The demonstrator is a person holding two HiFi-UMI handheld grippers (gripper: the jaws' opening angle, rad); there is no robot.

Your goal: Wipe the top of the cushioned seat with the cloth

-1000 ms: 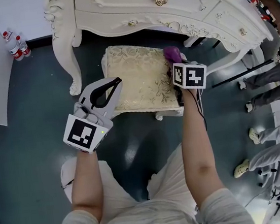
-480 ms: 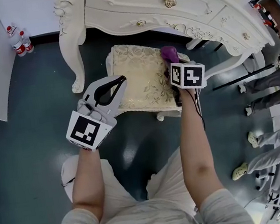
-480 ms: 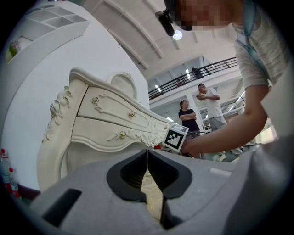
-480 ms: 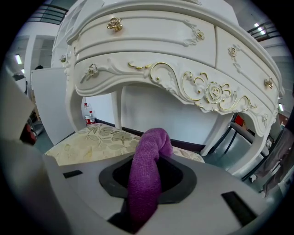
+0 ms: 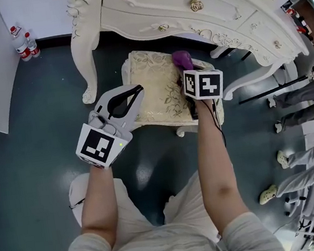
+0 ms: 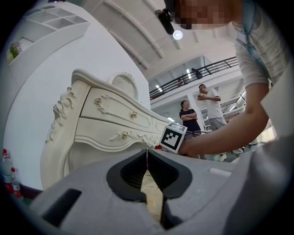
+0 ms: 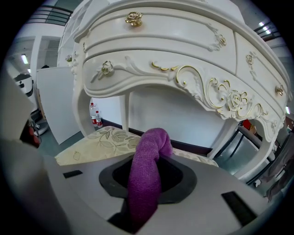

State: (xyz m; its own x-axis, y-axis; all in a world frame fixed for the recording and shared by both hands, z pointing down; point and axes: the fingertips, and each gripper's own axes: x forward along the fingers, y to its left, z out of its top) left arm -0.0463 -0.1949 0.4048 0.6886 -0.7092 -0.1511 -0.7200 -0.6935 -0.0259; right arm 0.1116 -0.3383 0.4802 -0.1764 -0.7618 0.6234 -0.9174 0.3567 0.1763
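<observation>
Right gripper (image 5: 186,70) pinches purple cloth (image 5: 181,59) at cushioned seat's (image 5: 155,90) 1 o'clock, likely poised to wipe | left gripper (image 5: 135,91), jaws pressed together and empty, hovers at 9 o'clock edge, apparently keeping clear.

The cloth (image 5: 181,59) is purple, the cushioned seat (image 5: 155,88) cream with a pale gold leaf pattern — the dresser (image 5: 216,11) white with gilt scrollwork and knobs — and the floor (image 5: 38,137) a dark blue-grey.

Cushioned seat (image 5: 152,85) before the dresser (image 5: 200,16) — bottles (image 5: 23,43) far left
</observation>
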